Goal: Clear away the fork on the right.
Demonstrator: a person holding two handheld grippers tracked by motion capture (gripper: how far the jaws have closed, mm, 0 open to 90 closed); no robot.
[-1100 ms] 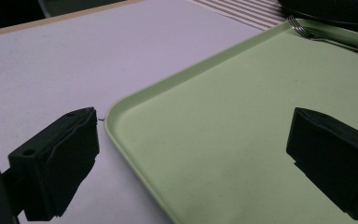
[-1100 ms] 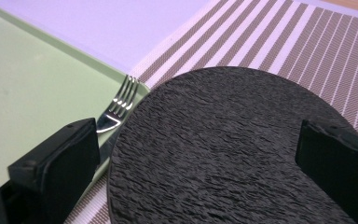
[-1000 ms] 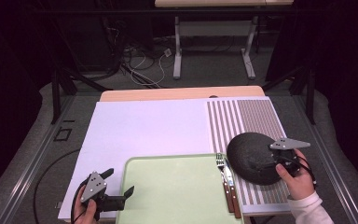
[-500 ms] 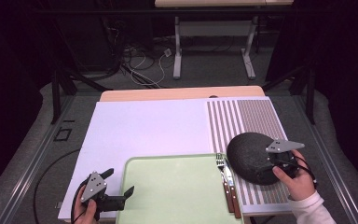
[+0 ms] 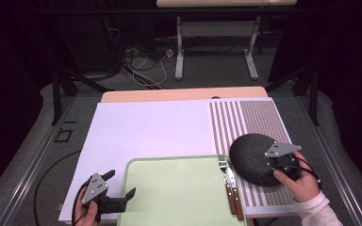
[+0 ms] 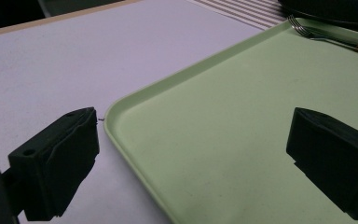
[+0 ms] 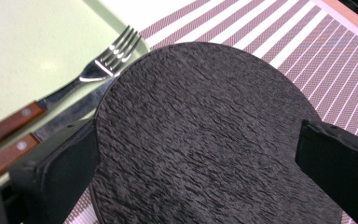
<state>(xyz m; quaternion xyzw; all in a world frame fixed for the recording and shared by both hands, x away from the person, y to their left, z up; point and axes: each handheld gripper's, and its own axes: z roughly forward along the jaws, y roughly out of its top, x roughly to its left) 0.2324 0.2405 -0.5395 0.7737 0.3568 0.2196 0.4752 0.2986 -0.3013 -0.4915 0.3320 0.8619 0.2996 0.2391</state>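
A round black textured plate (image 5: 252,157) (image 7: 205,135) lies on the striped mat (image 5: 250,120), its left edge over the fork and knife. My right gripper (image 5: 279,162) (image 7: 198,154) is open at the plate's near right rim. One jaw sits beside the rim and the other over the plate's surface. My left gripper (image 5: 120,183) (image 6: 191,135) is open with nothing between its fingers. It straddles the left rim of the pale green tray (image 5: 169,162) (image 6: 135,95) near the far left corner.
A fork (image 5: 223,165) (image 7: 107,60) and a wooden-handled knife (image 5: 231,181) (image 7: 70,114) lie along the tray's right edge. A white mat (image 5: 146,127) covers the table's left and middle. The table's front edge is close to both hands.
My right gripper has slid a little left and nearer, farther over the black plate. The plate and the left gripper have stayed put.
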